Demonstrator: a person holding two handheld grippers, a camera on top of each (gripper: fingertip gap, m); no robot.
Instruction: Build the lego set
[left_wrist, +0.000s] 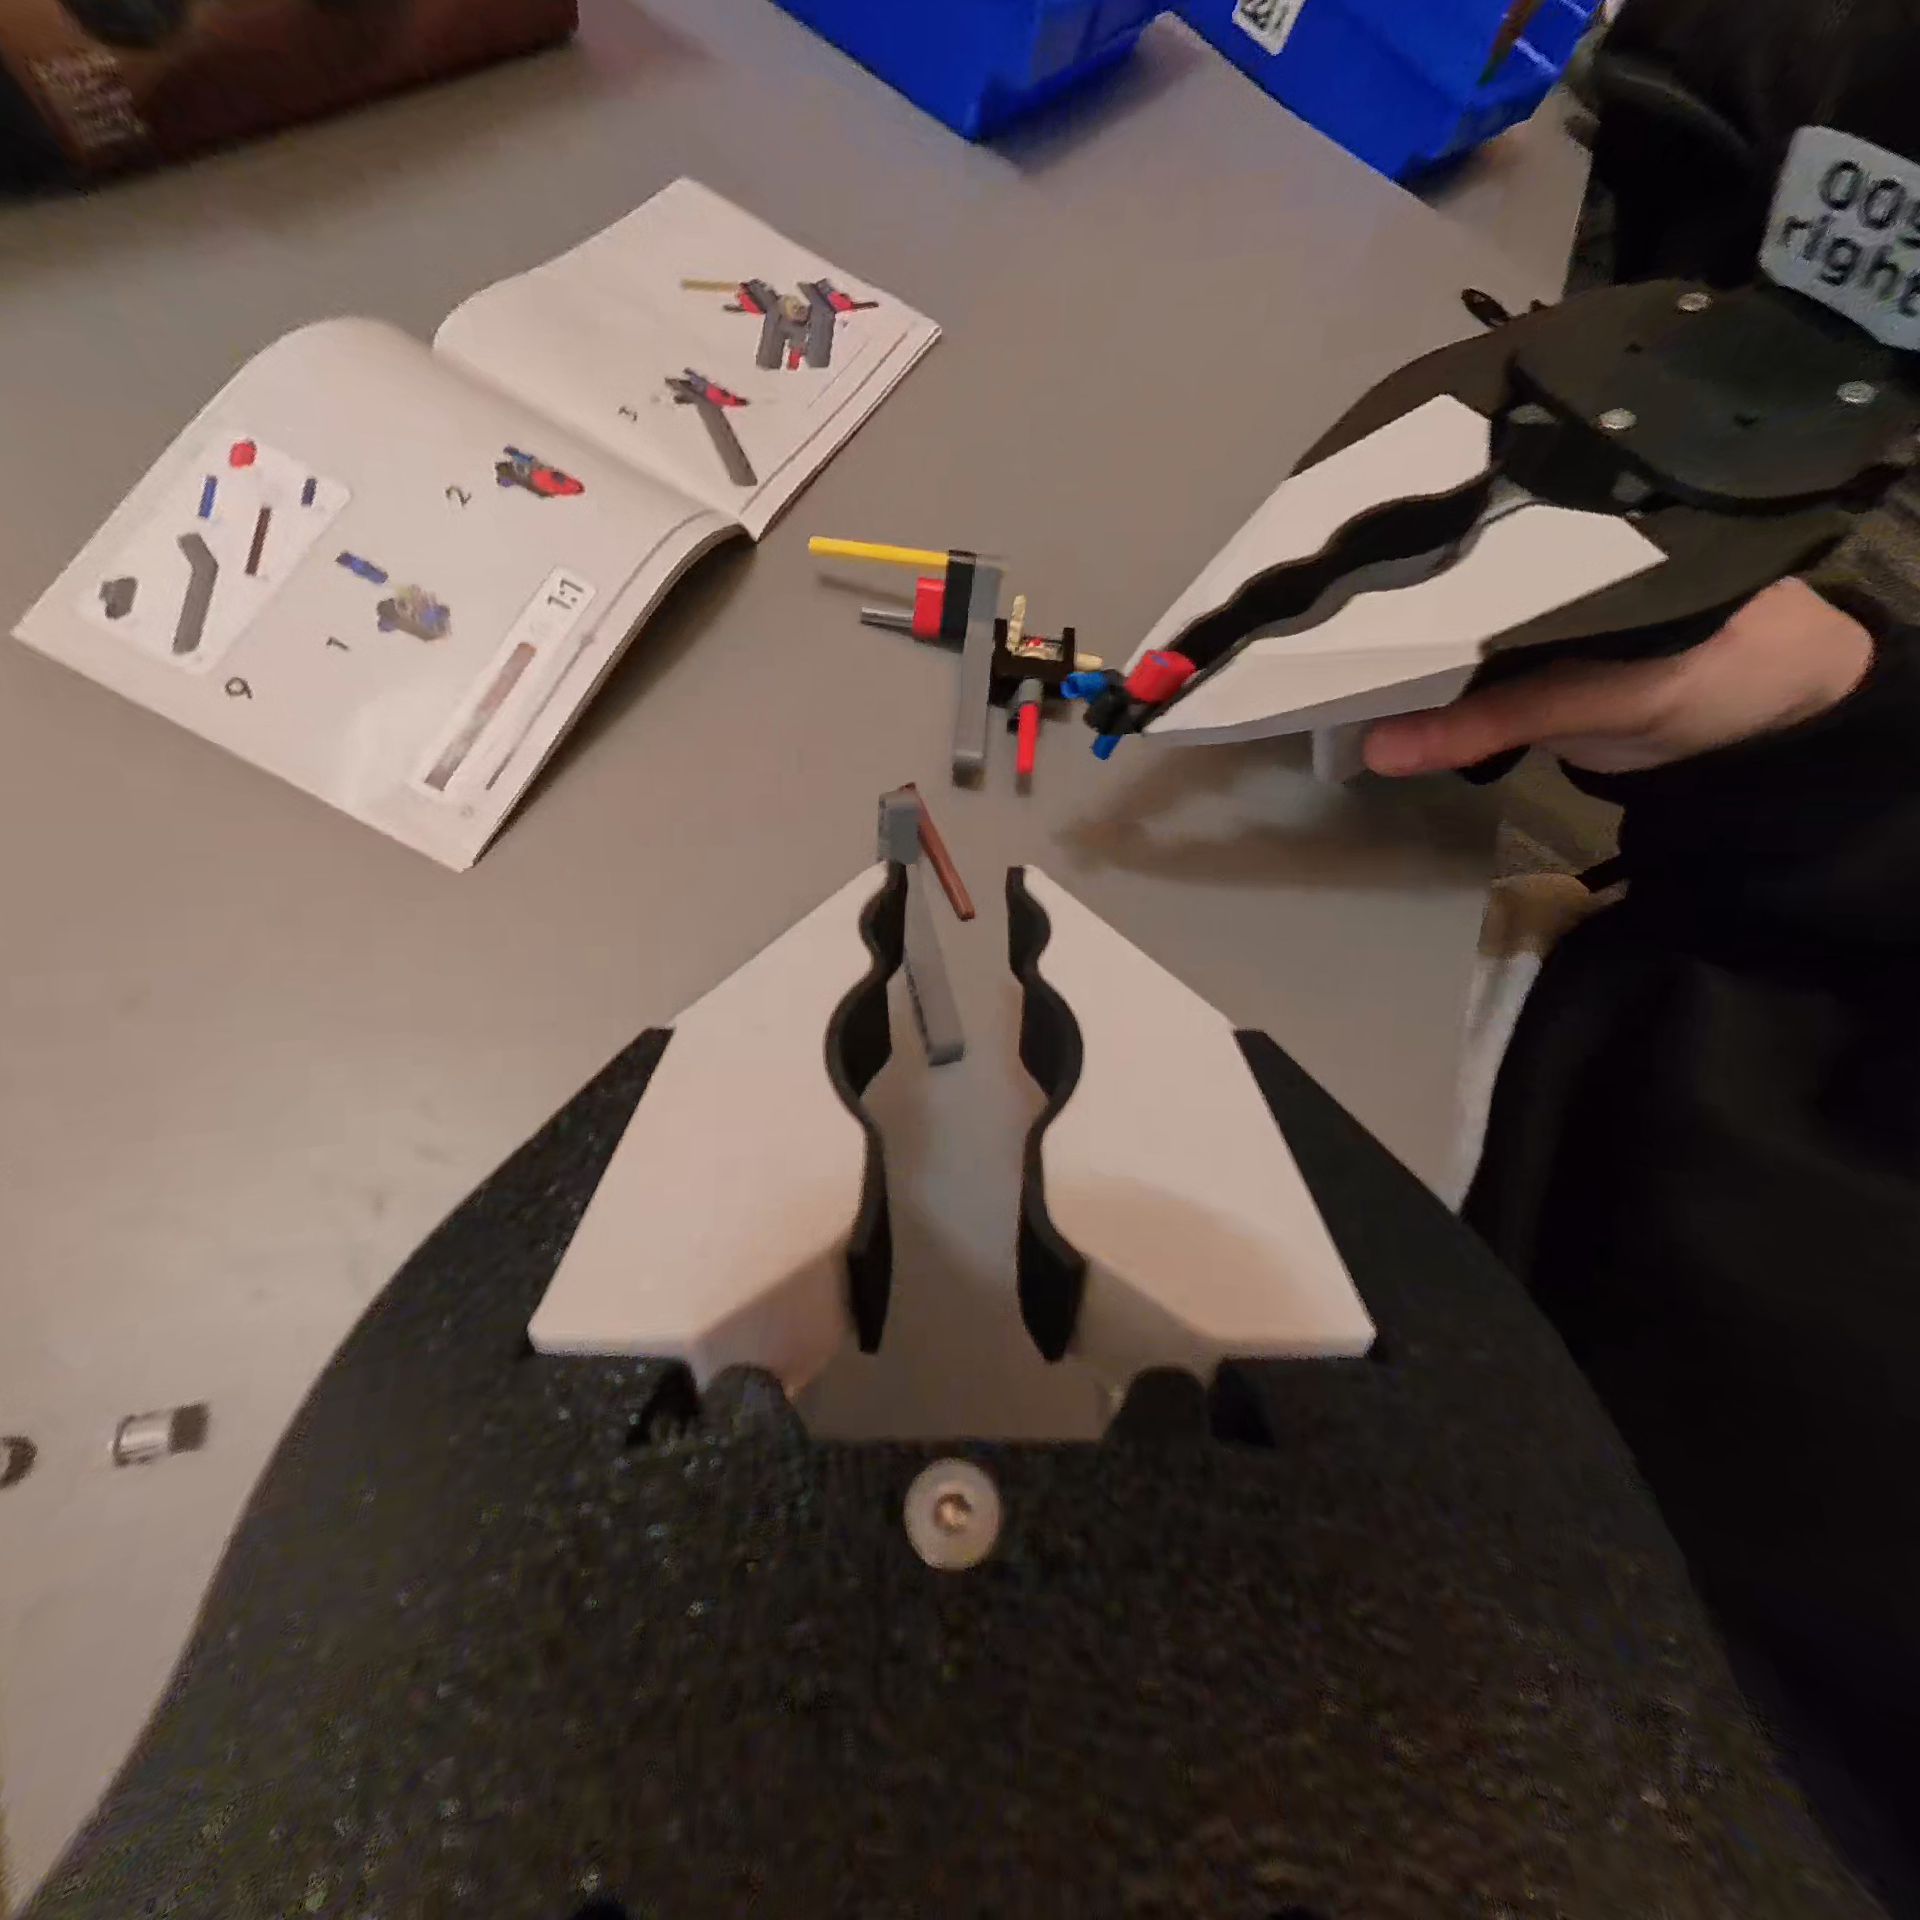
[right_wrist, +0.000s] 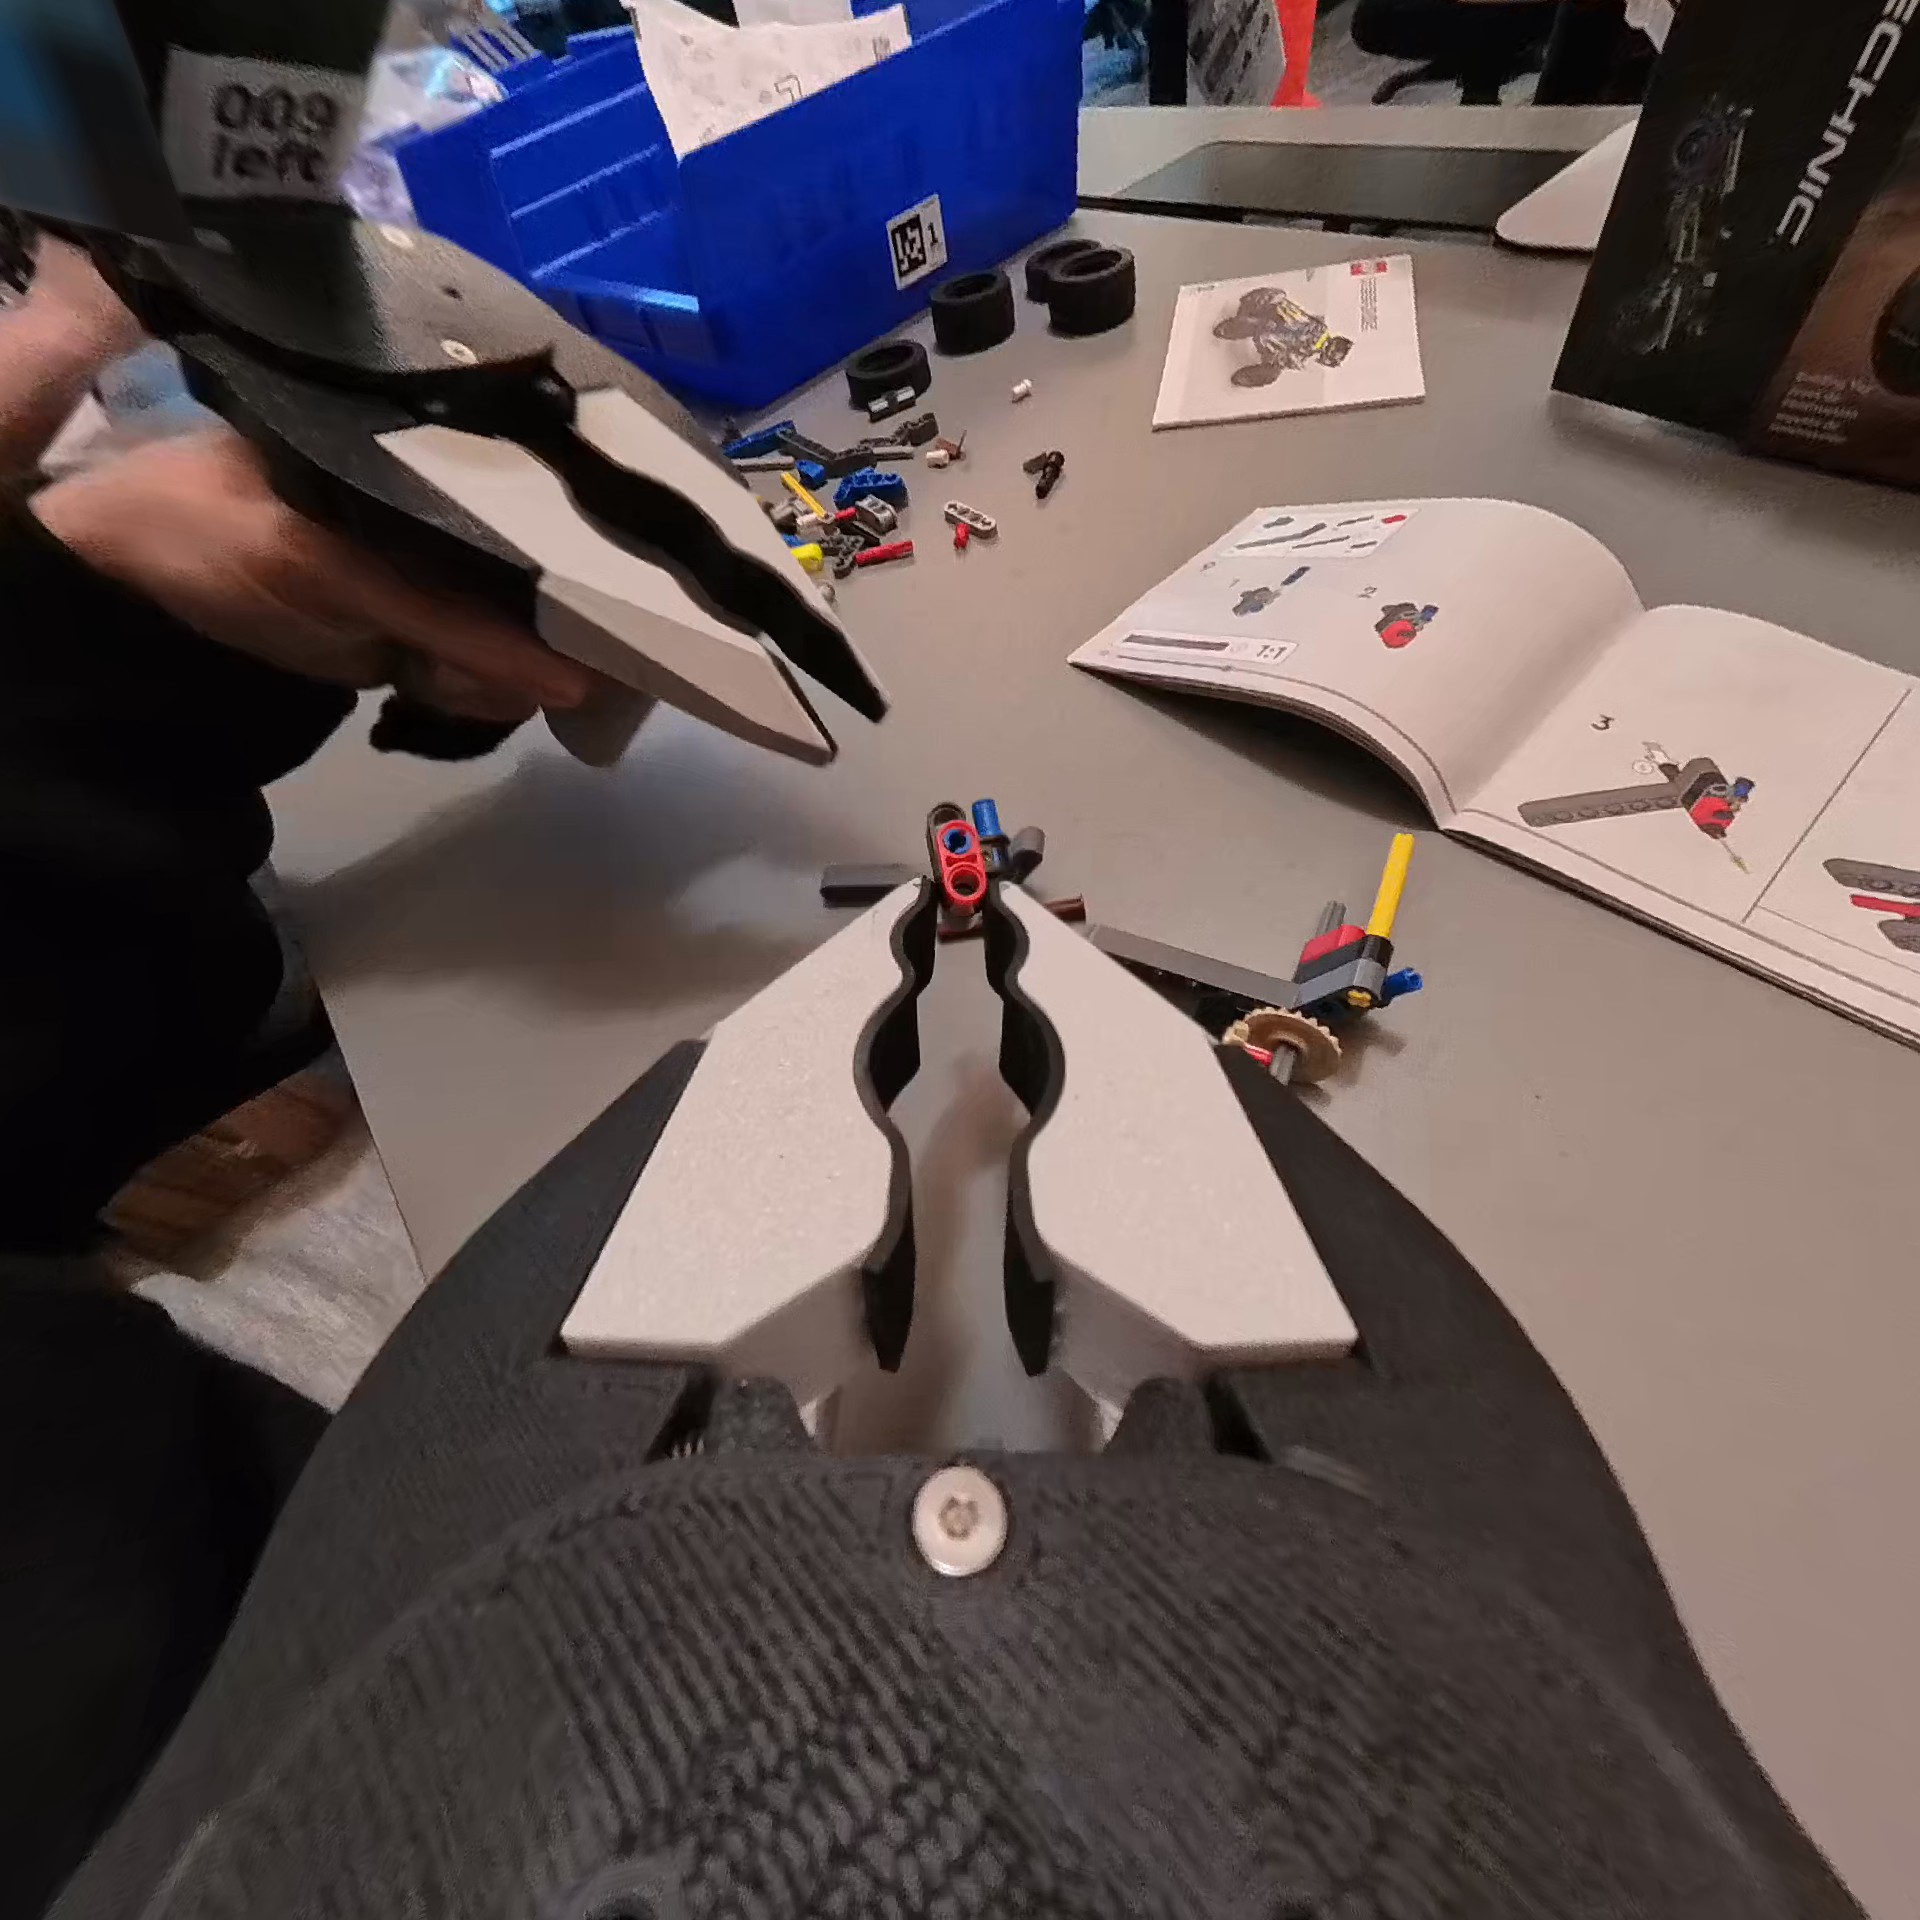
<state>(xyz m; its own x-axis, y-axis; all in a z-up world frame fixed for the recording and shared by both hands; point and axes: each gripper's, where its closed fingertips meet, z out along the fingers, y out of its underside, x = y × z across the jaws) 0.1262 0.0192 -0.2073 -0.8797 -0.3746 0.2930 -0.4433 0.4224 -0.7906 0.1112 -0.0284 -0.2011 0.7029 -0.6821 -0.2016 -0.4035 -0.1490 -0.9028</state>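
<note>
Pinching a small red-and-black connector cluster (right_wrist: 961, 862) with blue pins at its tips, our right gripper (right_wrist: 958, 896) is nearly closed on that piece, held just above the grey table (right_wrist: 1507, 1299). Our left gripper (left_wrist: 951, 883) stands partly open, fingers apart; a grey beam (left_wrist: 925, 956) with a thin brown axle (left_wrist: 943, 857) lies in the gap between them, and we cannot tell whether either finger touches it. In the right wrist view the left gripper (right_wrist: 847, 717) hangs above the table with its tips almost together.

Just beyond the tips sits the partly built assembly (left_wrist: 977, 644): a grey beam, red and black blocks, a yellow axle (right_wrist: 1390, 883) and a tan gear (right_wrist: 1283, 1039). An open instruction booklet (left_wrist: 499, 540) lies further out, pages up. A second, closed leaflet (right_wrist: 1294, 343) lies flat near four black tyres (right_wrist: 1081, 283) and a scatter of loose parts (right_wrist: 842, 499). A blue bin (right_wrist: 748, 229) with paper in it stands behind them, and a dark product box (right_wrist: 1766, 229) stands at the table's far right. Beyond the table's edge we see a pale floor and part of a monitor base (right_wrist: 1558, 197).
</note>
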